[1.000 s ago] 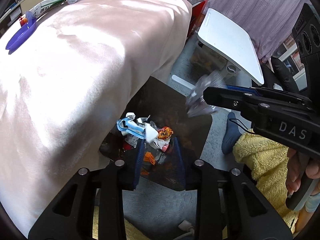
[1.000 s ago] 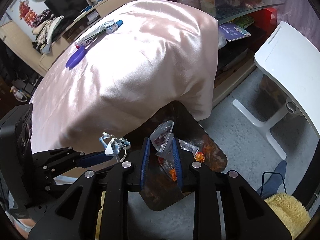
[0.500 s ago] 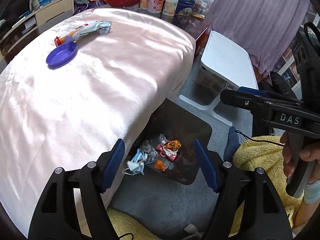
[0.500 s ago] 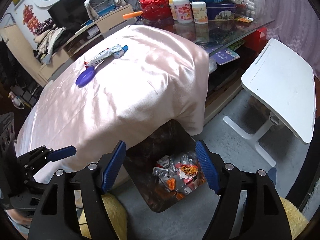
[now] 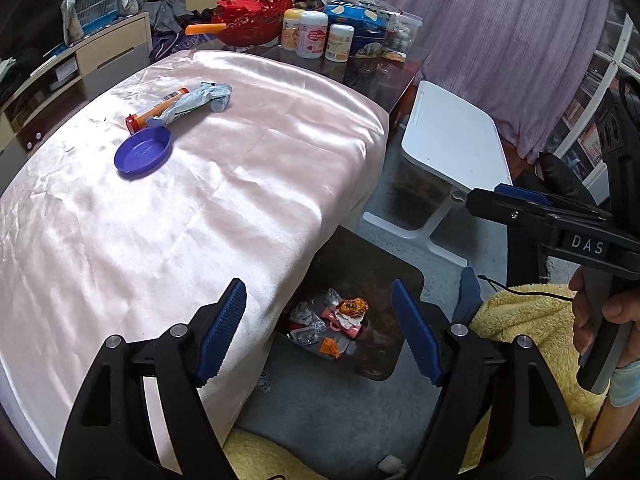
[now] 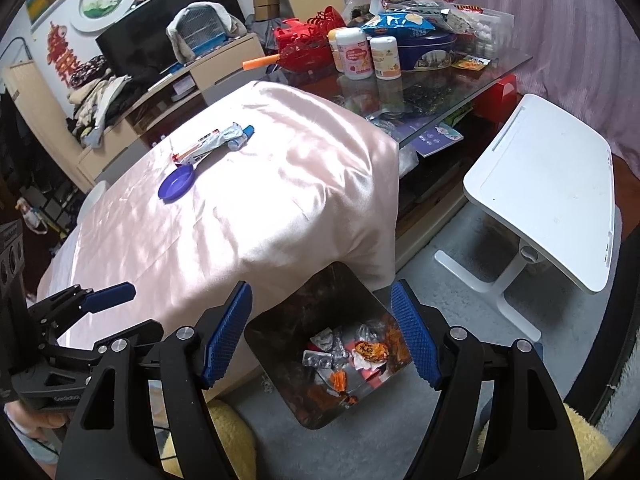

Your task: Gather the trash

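Observation:
A dark square trash bin [image 5: 408, 276] [image 6: 280, 312] stands on the floor by the table's near corner, holding wrappers and scraps [image 5: 344, 312] [image 6: 360, 354]. My left gripper [image 5: 320, 328] is open and empty above the bin and the table edge. My right gripper [image 6: 322, 334] is open and empty above the bin. On the pink-clothed table [image 5: 200, 200] [image 6: 260, 208] lie a purple lid [image 5: 143, 152] [image 6: 176, 186], an orange tube [image 5: 158, 108] and a crumpled silver tube [image 5: 196, 102] [image 6: 224, 140].
A white side table [image 5: 452, 140] [image 6: 548, 184] stands right of the bin. A glass table [image 6: 420, 88] with jars, snack bags and a red basket [image 5: 252, 20] lies beyond. Yellow fleece [image 5: 532, 320] covers the person's lap at lower right. The floor is grey carpet.
Both grippers opened and dropped their trash, a mask from the left and a wrapper from the right, into the bin. Both then rose and pulled back, bringing the tabletop into view.

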The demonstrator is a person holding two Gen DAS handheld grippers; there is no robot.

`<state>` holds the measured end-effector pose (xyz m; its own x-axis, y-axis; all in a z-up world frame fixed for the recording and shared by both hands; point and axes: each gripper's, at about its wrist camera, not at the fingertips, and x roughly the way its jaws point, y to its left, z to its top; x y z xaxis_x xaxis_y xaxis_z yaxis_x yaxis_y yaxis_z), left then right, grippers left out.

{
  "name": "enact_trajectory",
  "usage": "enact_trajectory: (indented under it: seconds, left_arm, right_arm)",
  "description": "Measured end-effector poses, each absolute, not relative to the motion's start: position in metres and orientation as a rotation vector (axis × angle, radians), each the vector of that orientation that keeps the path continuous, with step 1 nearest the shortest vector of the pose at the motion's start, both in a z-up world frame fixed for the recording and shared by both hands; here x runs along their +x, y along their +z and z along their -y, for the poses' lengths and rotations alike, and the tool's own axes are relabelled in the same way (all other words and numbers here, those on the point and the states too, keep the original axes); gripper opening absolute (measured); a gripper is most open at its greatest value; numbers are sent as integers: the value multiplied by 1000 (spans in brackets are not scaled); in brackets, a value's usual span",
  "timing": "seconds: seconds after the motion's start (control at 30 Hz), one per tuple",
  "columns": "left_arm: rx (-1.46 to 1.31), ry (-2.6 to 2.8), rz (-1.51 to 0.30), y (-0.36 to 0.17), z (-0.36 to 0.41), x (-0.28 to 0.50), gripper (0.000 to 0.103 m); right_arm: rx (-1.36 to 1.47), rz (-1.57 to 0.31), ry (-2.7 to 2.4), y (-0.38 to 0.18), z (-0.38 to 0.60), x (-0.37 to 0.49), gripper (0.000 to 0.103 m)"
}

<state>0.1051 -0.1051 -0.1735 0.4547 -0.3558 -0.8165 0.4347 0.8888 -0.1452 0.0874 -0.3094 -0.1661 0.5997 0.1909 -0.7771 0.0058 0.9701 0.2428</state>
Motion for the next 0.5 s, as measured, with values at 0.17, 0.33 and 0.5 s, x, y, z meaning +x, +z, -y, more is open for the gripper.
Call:
enact_trajectory:
  seconds: [0.17,0.33,0.5]
  left_arm:
    - [79,-477,-977,-183,93,91,71]
    - [151,-515,-976,-225,88,55,67]
    - [214,-557,-1035,-282,79,29,57]
  right_arm:
    - [245,-930,102,-173,312,86,73]
    - [241,-936,90,-180,315,84,73]
    - [248,-959,65,-195,319,87,73]
